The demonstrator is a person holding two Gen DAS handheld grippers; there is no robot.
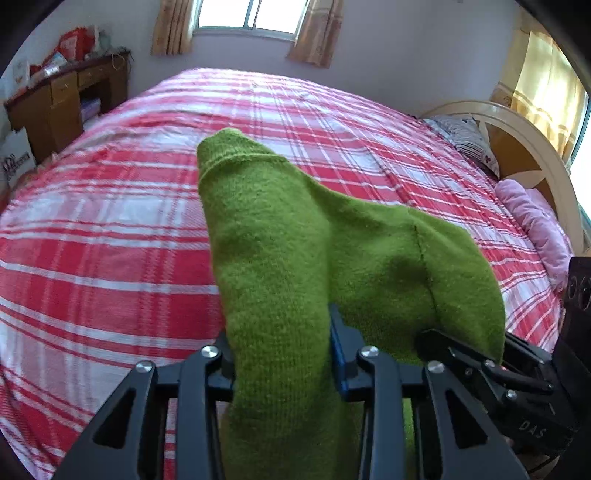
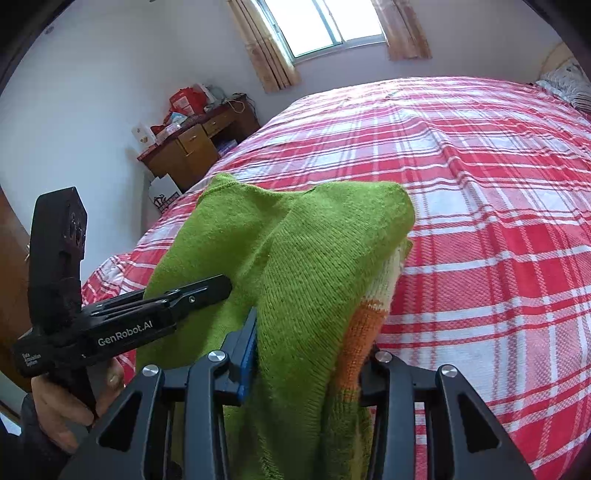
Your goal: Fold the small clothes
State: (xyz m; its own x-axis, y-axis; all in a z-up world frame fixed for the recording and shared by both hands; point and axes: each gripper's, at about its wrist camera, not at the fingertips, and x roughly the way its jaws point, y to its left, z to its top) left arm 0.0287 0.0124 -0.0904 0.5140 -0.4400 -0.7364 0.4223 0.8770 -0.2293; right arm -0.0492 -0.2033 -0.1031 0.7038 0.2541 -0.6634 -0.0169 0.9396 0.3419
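A small green knitted garment [image 1: 280,236] drapes over my left gripper [image 1: 282,369], whose jaws are shut on a thick fold of it. In the right wrist view the same green garment [image 2: 295,266] shows an orange and cream band on its right edge, and my right gripper [image 2: 306,365] is shut on another bunch of it. The knit hides both pairs of fingertips. The left gripper [image 2: 207,291] also appears at the left of the right wrist view, pressed into the green cloth, held by a hand [image 2: 62,406]. The garment hangs lifted above the bed.
A bed with a red and white plaid cover [image 1: 110,240] fills both views. Pillows [image 1: 469,136] and a pink blanket [image 1: 535,221] lie by the cream headboard [image 1: 517,125]. A cluttered wooden desk [image 2: 192,147] stands by the far wall under a curtained window [image 2: 332,26].
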